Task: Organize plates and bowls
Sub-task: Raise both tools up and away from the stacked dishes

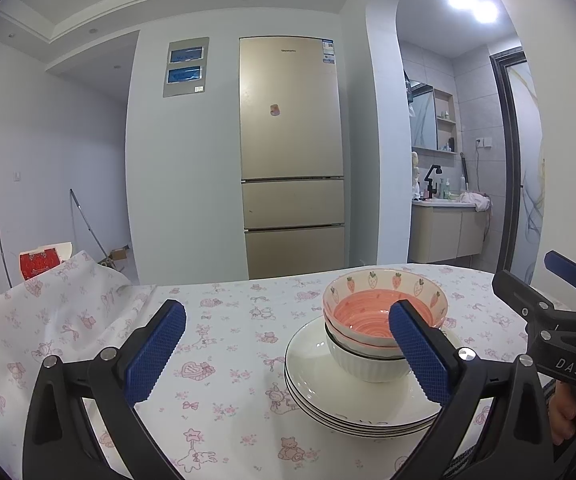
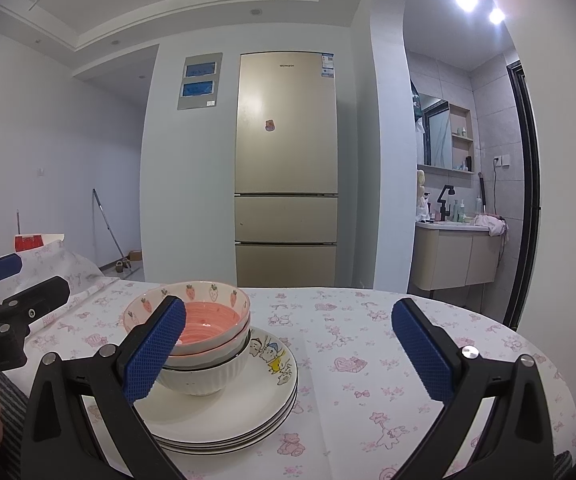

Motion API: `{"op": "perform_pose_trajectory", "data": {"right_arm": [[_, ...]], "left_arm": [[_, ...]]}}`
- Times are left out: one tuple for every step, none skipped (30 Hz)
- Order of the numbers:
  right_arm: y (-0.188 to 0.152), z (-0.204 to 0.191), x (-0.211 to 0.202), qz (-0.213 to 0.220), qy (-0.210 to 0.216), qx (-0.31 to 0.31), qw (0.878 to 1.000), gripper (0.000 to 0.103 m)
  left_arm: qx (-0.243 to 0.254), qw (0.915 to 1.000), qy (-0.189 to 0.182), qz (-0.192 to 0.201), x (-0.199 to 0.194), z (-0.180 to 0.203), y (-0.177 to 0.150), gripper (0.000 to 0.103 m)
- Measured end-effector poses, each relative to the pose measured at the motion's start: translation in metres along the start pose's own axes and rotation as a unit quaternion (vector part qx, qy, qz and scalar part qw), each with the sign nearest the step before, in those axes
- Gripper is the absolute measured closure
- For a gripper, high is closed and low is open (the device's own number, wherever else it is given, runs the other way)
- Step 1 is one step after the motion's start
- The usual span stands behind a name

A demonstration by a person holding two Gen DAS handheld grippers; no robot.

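Left gripper (image 1: 288, 346) agape, bowls (image 1: 383, 320) behind right finger; plates (image 1: 351, 396) beneath

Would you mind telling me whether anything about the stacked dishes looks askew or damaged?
Nothing stands out: the strawberry bowl nests in the white ribbed bowl on the stacked plates, with no chips or spills visible.

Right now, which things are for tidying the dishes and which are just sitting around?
For the job: strawberry bowl, white ribbed bowl, plate stack.
Just around: fridge, red box, bathroom cabinet.
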State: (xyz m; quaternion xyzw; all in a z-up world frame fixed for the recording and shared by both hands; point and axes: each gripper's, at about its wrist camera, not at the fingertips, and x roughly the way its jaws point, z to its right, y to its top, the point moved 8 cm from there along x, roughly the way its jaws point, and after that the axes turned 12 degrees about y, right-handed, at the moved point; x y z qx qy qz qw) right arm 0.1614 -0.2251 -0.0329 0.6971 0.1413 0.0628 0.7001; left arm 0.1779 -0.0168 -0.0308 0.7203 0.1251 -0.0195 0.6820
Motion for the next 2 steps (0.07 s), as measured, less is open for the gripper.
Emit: {"op": "perform_pose_trajectory", "data": {"right_arm": [[0.0000,-0.0001,-0.0001,0.000,0.000,0.000,1.000,0.000],[0.0000,-0.0004,-0.0002,-0.001,0.000,-0.001,1.000,0.000]], "left_arm": [[0.000,1.0000,0.000,0.000,-0.0005,0.0002,0.0002,0.000],[0.000,1.0000,0.000,0.000,-0.0004,0.0003,0.0002,0.000]]}}
